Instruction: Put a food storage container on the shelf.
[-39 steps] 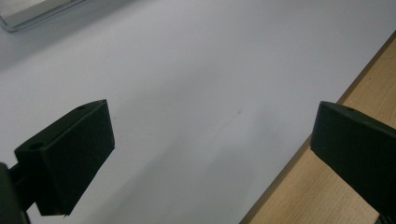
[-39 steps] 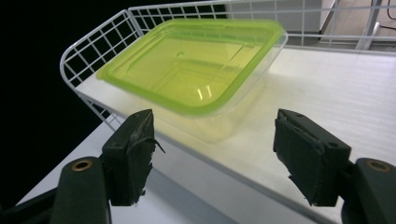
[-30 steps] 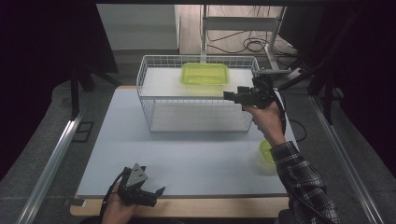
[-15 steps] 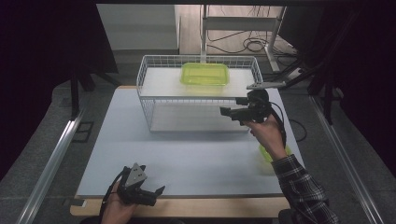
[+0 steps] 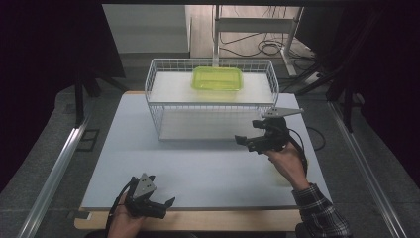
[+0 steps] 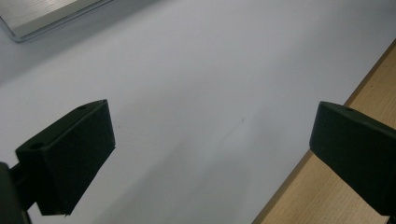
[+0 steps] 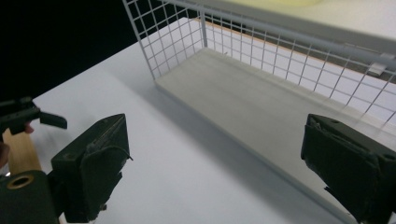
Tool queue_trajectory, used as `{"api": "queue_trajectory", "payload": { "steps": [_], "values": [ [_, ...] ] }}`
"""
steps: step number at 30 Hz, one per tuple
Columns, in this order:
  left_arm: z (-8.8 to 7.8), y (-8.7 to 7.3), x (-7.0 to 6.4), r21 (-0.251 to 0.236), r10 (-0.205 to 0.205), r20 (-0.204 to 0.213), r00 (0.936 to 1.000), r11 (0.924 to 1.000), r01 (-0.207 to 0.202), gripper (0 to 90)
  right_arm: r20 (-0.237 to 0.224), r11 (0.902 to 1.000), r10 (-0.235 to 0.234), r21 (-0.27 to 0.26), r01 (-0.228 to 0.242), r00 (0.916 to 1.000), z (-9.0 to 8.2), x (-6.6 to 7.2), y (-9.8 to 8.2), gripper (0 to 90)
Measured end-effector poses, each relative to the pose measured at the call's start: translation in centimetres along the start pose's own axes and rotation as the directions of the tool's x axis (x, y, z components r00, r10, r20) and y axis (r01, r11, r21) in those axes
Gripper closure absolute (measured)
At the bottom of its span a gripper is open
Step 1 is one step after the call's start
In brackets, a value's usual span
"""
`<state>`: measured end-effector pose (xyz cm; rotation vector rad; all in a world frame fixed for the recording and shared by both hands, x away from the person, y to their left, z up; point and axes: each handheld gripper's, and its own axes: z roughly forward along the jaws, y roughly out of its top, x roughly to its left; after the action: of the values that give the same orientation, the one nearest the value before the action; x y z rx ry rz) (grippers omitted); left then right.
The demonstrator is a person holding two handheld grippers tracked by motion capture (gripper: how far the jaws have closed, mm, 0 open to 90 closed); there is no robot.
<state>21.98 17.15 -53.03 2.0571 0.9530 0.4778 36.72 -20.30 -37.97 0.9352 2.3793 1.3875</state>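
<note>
A lime-green plastic container sits on the top shelf of a white wire rack. My right gripper hangs in front of the rack's right end, a little above the table, and points left along its lower shelf. Its jaws have just been opening and stand open with nothing between them. My left gripper rests at the table's near left edge, open and empty, over the white mat.
The white mat covers the table; its wooden front edge shows beside the left gripper. A metal rail runs along the left side. Cables and a desk frame lie beyond the rack.
The right hand has come down from beside the rack's top shelf, nearer and to the left, to in front of the lower shelf. The left hand has kept still.
</note>
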Motion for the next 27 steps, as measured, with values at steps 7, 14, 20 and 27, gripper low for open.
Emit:
{"api": "queue_trajectory", "payload": {
  "steps": [7, 14, 20, 27],
  "values": [
    [0.0, 0.0, 0.0, 0.012, 0.002, -0.003, 1.0000, 0.9999, -0.002, 0.0, 0.005, 0.9995, -0.032, 0.006, 0.032, 0.9995, -0.5, 0.5, -2.0, 5.4],
    [0.1, 0.1, -0.3, 0.037, 0.010, -0.007, 0.9999, 0.9993, -0.009, 0.0, 0.039, 0.9995, -0.027, -0.017, 0.027, 0.9989, -1.2, 0.9, -4.3, 4.0],
    [-0.1, 0.2, -0.3, 0.030, -0.006, -0.009, 0.9999, 0.9995, 0.007, 0.0, 0.032, 0.9996, -0.024, -0.012, 0.025, 0.9992, -1.5, 1.3, -6.0, 4.1],
    [-0.1, 0.2, -0.4, 0.036, 0.001, 0.004, 1.0000, 0.9993, -0.001, 0.0, 0.050, 0.9994, -0.033, 0.011, 0.033, 0.9982, -1.6, 2.2, -7.7, 4.4]
  ]
}}
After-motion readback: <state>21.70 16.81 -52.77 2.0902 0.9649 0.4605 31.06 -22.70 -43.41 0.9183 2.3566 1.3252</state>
